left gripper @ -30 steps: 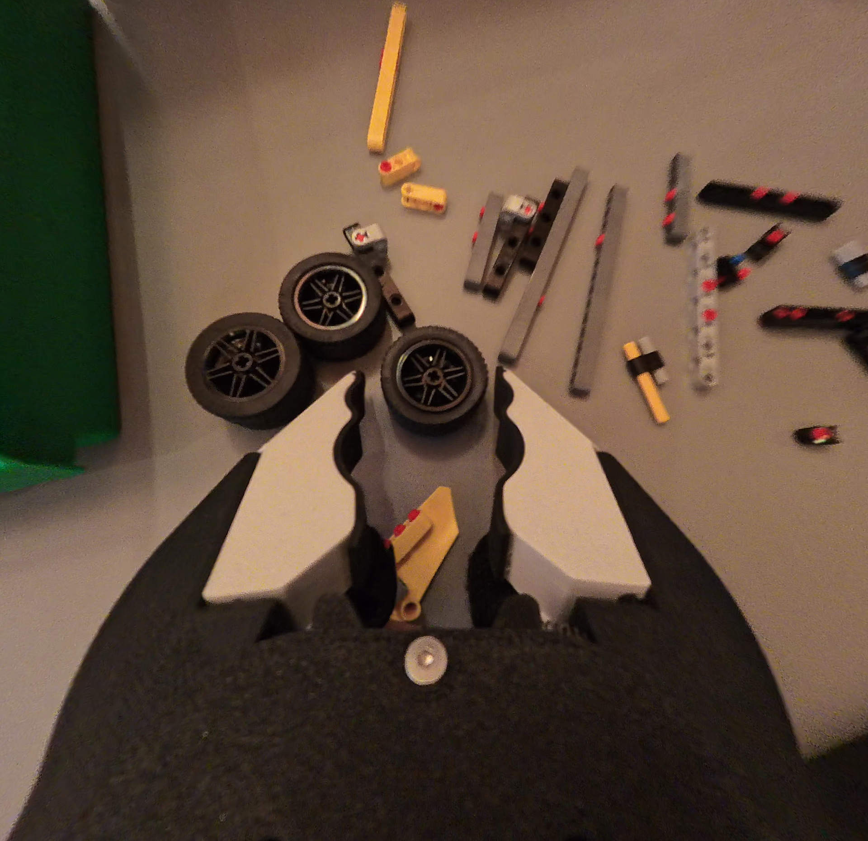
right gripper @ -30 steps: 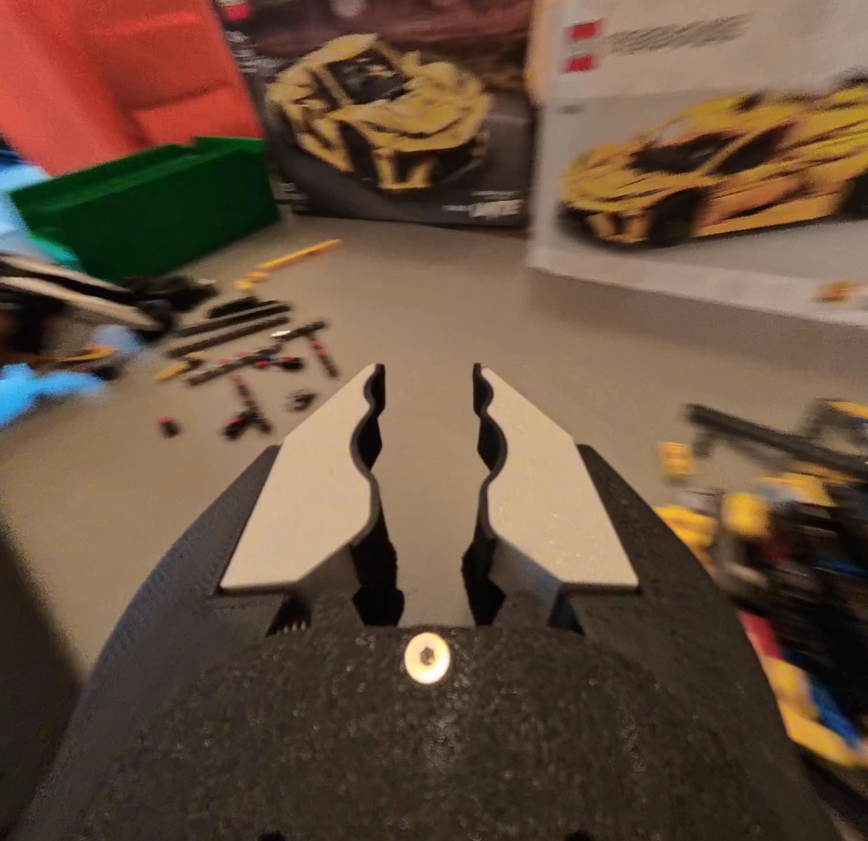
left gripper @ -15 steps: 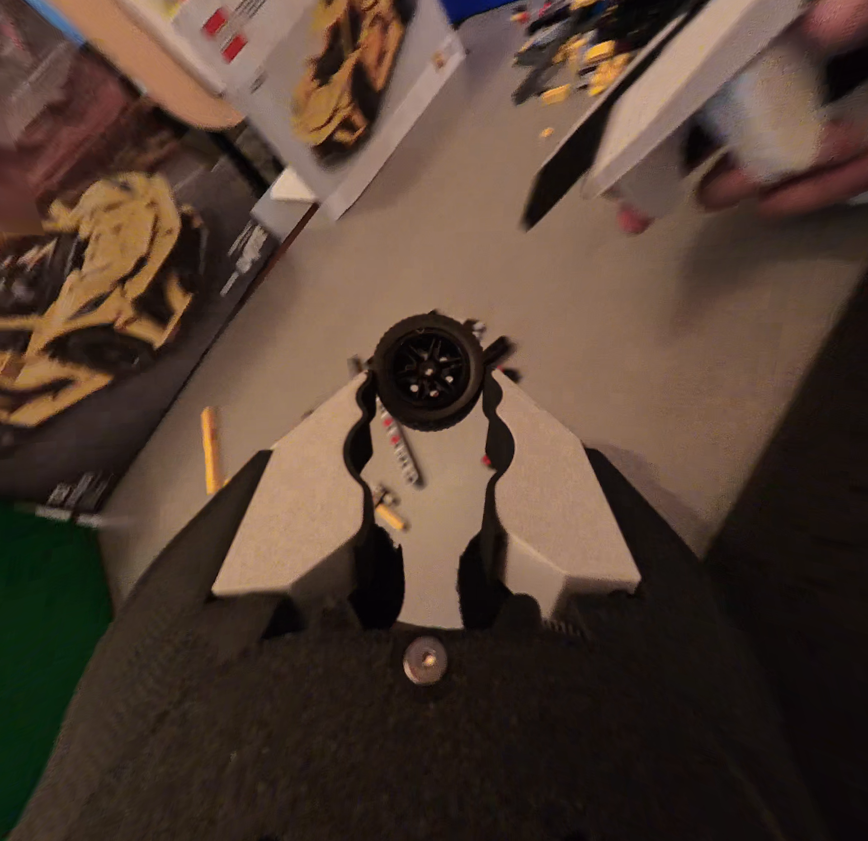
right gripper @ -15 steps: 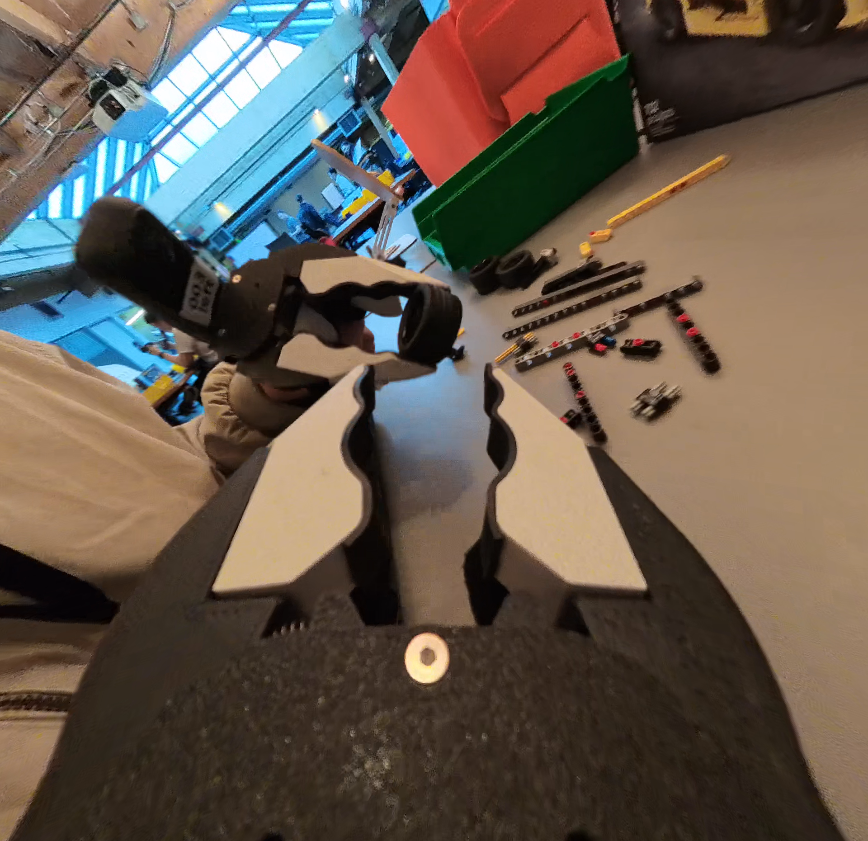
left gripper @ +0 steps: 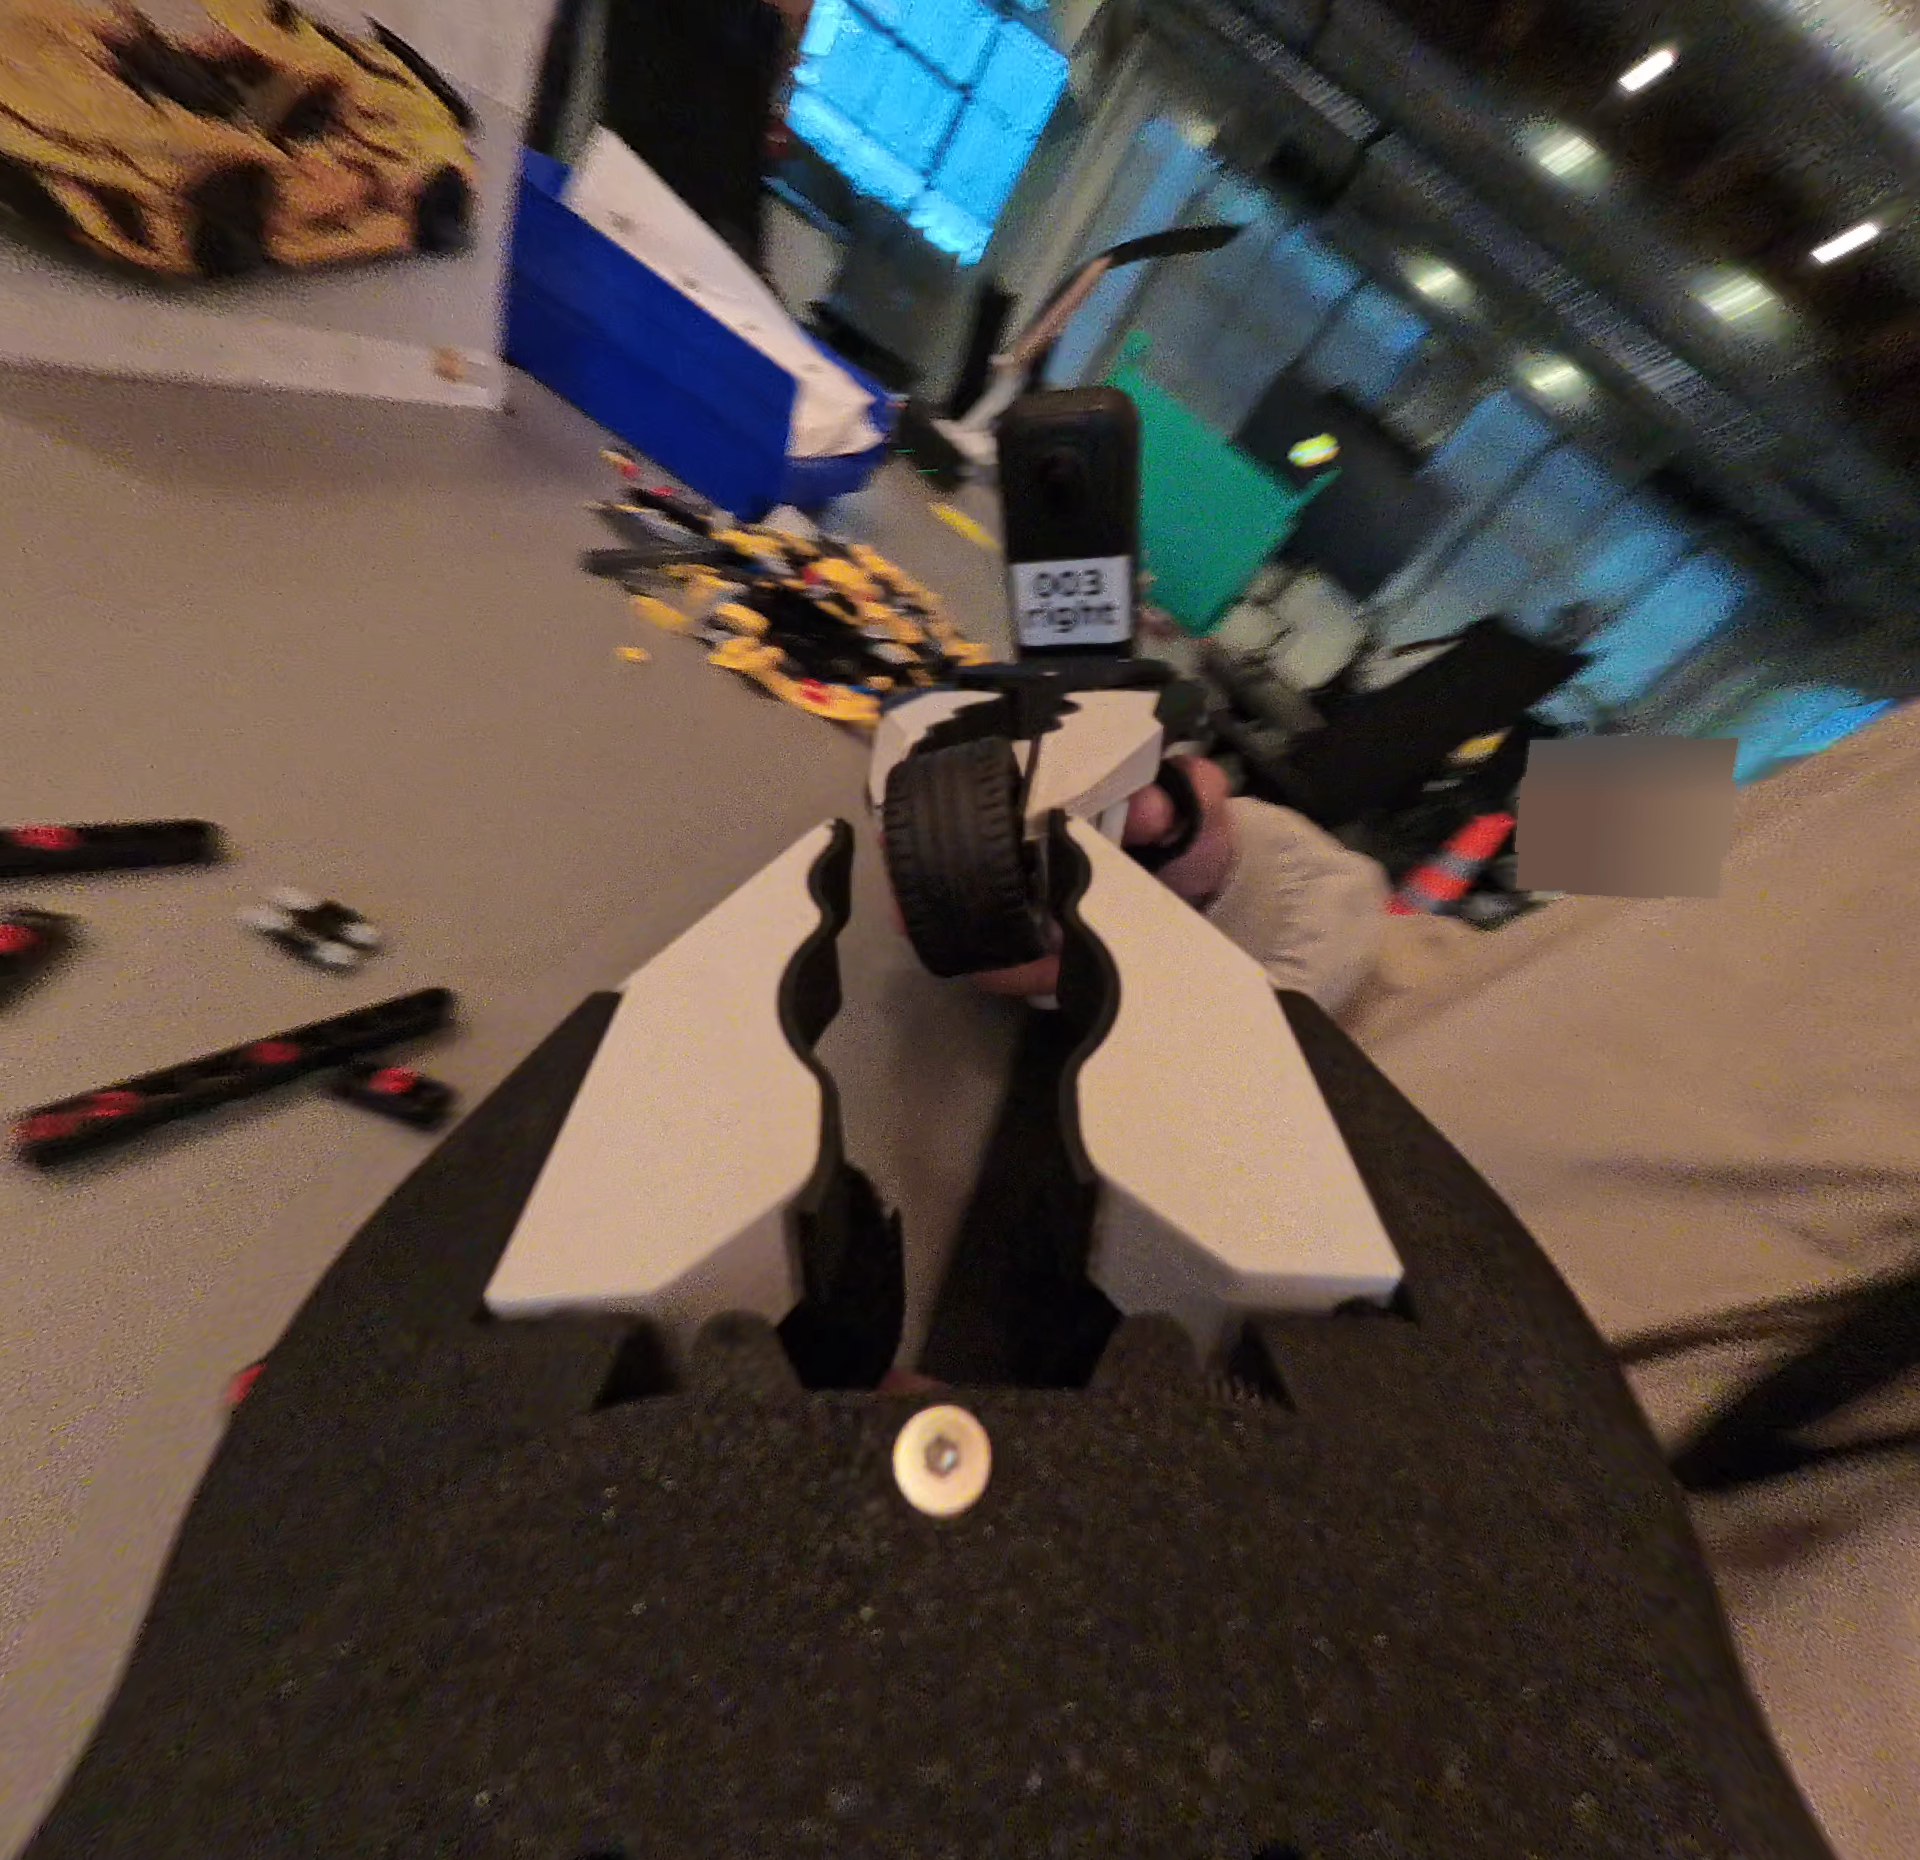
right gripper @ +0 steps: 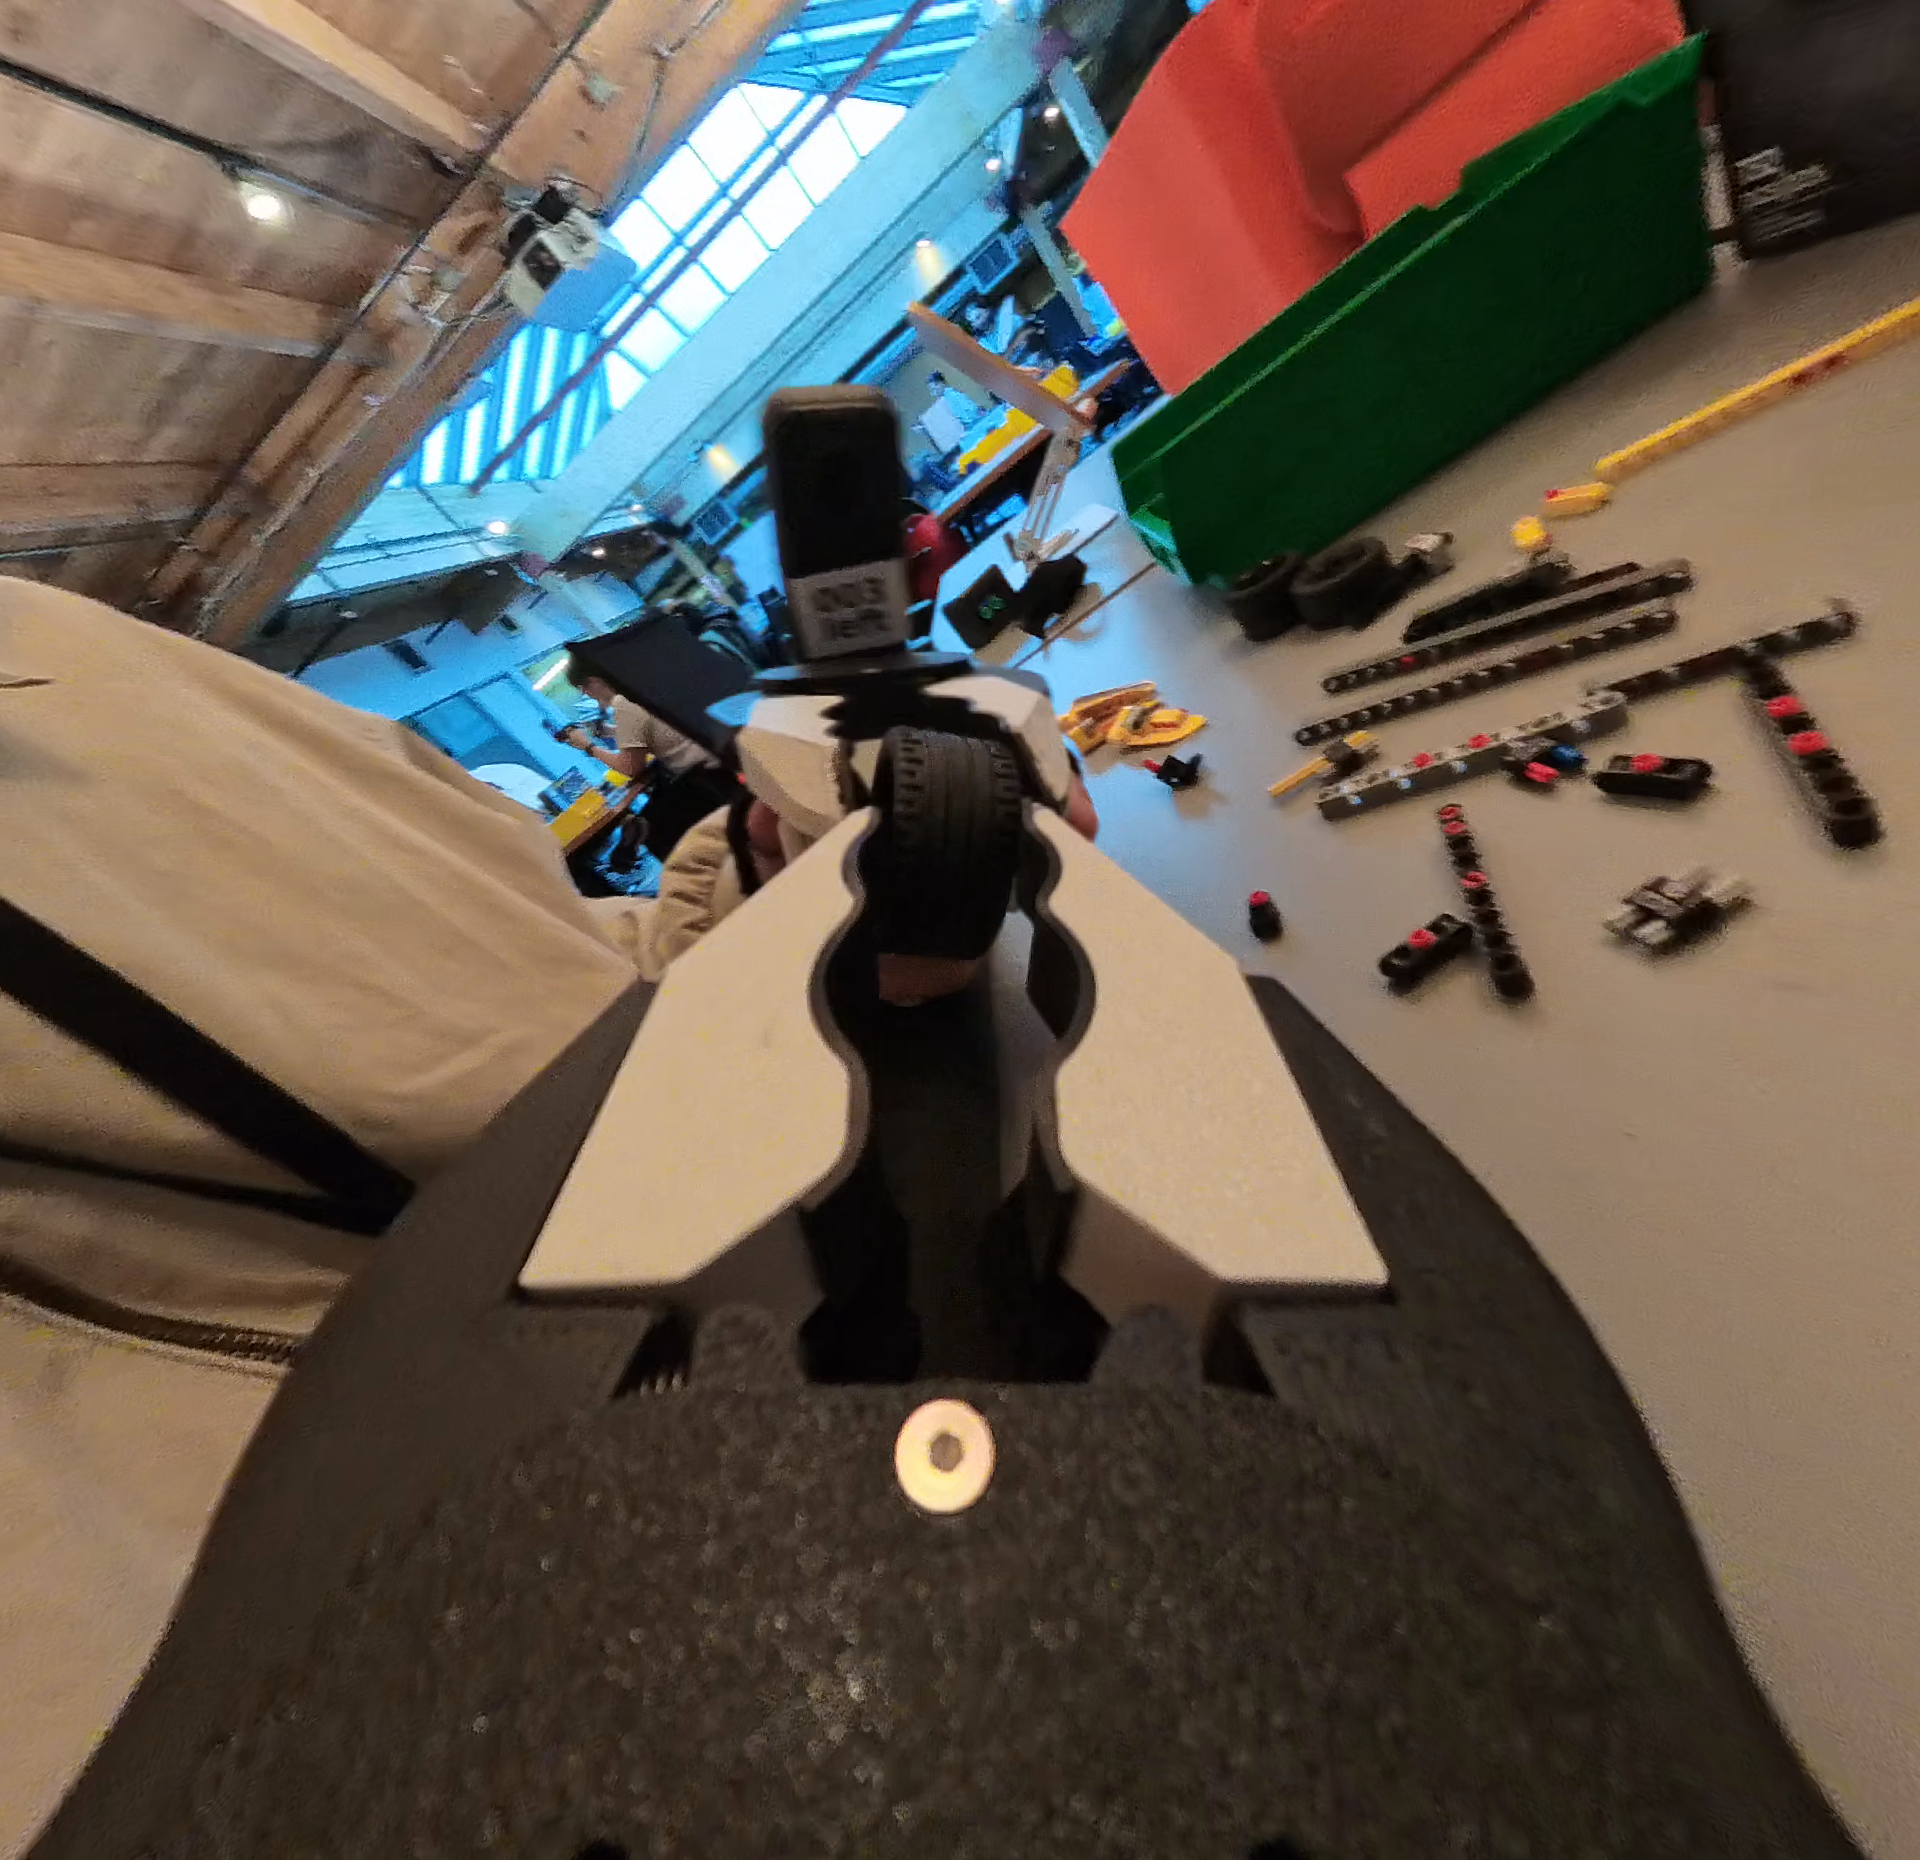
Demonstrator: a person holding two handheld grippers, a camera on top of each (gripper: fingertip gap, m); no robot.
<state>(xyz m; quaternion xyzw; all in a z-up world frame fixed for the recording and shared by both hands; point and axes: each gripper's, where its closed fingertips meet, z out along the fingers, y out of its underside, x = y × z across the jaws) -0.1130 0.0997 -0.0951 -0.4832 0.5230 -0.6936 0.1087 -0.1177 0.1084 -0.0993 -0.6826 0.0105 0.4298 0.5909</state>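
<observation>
Wheel [right gripper: 940, 834] shared in mid-air, two tools tip to tip. My right gripper [right gripper: 951, 823] has its jaws narrow and close against both flat sides of the wheel, tread toward the lens. I judge it clamped there, since a hold on the faces keeps the tread from rolling out. My left gripper [left gripper: 948, 839] meets it from the opposite side and flanks the same wheel, but a sliver of gap shows at one finger, so I cannot tell whether it grips or merely brackets. Both tools hang above the table [right gripper: 1558, 1135], with a pale sleeve [right gripper: 260, 875] close on the body side. Farther out lie beams [right gripper: 1496, 657] in loose rows and two spare wheels [right gripper: 1309, 589] against a green bin [right gripper: 1455, 356]. On the other side a part-built yellow model [left gripper: 810, 626] sits before a blue box [left gripper: 644, 356]; the bare table between gives room to move
</observation>
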